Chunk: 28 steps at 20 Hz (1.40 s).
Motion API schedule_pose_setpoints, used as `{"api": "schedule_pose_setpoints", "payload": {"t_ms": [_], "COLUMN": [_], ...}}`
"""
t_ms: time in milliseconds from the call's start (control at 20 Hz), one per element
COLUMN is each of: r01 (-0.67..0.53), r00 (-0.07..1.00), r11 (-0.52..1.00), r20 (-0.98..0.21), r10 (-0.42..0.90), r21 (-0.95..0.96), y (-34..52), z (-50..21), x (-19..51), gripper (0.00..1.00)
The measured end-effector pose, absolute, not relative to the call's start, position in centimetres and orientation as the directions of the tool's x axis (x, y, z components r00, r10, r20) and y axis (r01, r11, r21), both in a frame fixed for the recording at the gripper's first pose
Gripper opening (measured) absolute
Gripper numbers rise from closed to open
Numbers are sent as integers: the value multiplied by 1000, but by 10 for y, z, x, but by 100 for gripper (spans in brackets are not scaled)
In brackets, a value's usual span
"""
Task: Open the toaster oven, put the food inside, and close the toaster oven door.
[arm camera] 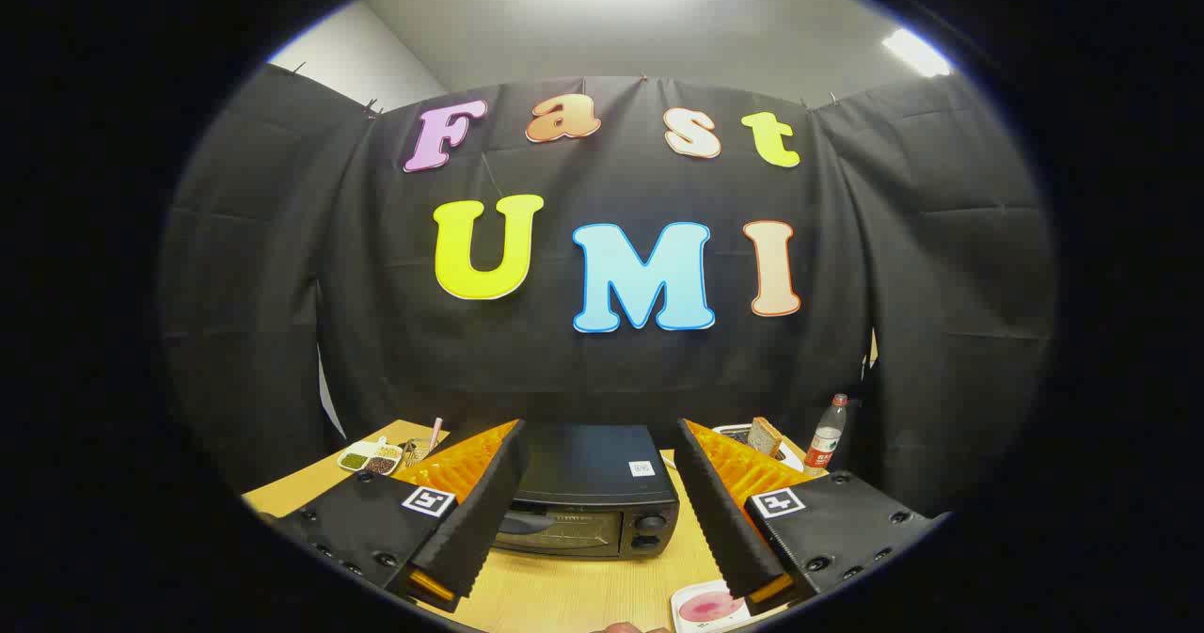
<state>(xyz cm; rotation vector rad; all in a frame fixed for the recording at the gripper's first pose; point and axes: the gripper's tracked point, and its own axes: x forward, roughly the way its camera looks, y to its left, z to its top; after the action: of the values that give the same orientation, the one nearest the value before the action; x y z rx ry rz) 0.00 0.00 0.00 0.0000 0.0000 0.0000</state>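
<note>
Nearest of all, the tool (602, 520) hangs above the table (583, 595) with its two black ribbed fingers (480, 520) spread wide apart and nothing between them. Just under the right finger's tip sits a white plate (701, 605) with something pink on it, probably the food, though it is too cut off to be sure. A small rounded shape at the table's near edge cannot be made out.

Straight ahead, framed in the gap between the fingers, stands the toaster oven (593, 497), black, door shut, its dark handle (522, 522) across the glass toward the left finger and two knobs (649, 531) on the right. The opening step looks not yet begun.

My worry is the handle: it is slim and sits off to the left of the tool's line, so a straight approach could miss it or bump a knob. Pulling hard could also drag the light oven over the smooth wood toward the plate.

Beyond the left finger lie a divided dish (370, 459) and some utensils (423, 443); beyond the right, bread on a tray (764, 435) and a bottle (825, 435). Black cloth walls the booth, under ceiling lights.
</note>
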Motion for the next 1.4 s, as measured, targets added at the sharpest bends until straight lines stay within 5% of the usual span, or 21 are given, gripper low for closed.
{"api": "schedule_pose_setpoints", "payload": {"t_ms": [1400], "r01": [-6], "r00": [998], "r11": [1000], "r20": [-59], "r10": [5], "r21": [-30], "y": [25], "z": [-11], "x": [4], "gripper": [98]}}
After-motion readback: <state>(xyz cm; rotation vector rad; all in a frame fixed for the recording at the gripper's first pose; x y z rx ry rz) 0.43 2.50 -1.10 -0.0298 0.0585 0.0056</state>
